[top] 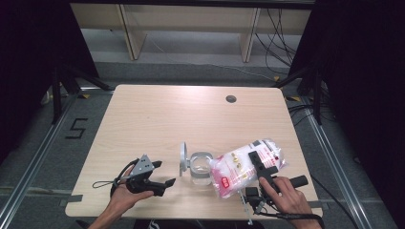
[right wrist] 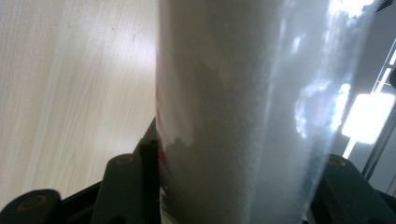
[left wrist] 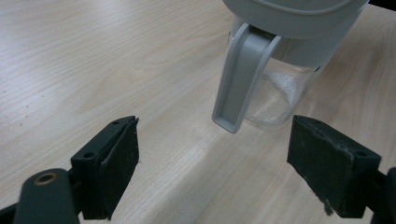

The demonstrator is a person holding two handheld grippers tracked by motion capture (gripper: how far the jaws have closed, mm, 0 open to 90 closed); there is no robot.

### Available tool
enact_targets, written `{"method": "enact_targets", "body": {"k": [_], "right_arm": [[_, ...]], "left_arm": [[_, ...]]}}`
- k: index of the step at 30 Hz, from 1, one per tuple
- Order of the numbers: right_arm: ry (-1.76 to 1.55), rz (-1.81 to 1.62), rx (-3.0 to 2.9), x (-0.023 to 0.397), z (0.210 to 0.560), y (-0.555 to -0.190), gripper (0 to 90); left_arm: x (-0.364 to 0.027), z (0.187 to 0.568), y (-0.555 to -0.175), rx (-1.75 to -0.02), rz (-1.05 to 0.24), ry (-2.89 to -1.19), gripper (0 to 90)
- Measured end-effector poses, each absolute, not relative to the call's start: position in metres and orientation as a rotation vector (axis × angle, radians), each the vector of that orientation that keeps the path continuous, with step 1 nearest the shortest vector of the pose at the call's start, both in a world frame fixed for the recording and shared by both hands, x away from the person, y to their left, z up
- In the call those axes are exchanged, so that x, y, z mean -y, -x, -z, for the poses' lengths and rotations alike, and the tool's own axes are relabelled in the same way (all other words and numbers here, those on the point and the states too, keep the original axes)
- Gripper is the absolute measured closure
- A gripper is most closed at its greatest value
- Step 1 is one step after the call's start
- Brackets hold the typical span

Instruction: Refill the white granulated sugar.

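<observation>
A small glass jar (top: pixel 201 168) stands near the table's front edge, its grey hinged lid (top: pixel 183 158) swung open to the left. In the left gripper view the jar (left wrist: pixel 276 95) and its grey clasp (left wrist: pixel 240 79) sit just ahead of the jaws. My left gripper (top: pixel 165 173) (left wrist: pixel 224 172) rests left of the jar, open, with nothing between its pads. My right gripper (top: pixel 261 167) (right wrist: pixel 240 154) is shut on a clear plastic bag (top: pixel 246 164) of white grains with a red label. The bag (right wrist: pixel 233 107) is tilted, its lower end beside the jar's mouth.
The pale wooden table (top: pixel 167 114) has a round cable hole (top: pixel 231 98) at the back right. Dark curtains and metal stands flank the table. A wooden shelf frame stands behind it on the floor.
</observation>
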State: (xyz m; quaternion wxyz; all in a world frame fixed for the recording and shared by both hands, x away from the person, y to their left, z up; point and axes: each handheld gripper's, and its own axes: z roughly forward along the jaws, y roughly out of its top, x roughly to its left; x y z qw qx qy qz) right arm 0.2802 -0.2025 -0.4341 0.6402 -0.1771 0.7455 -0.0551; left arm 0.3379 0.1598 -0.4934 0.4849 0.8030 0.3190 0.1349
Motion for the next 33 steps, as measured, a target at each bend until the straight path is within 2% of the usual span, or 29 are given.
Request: {"method": "enact_targets", "body": {"k": [33], "right_arm": [[0.41,0.126,-1.692,0.2026,0.433,-0.2789,50.5]], "left_arm": [[-0.1599,0.4934,-0.3378,-0.771,-0.329,-1.955,16.3]]}}
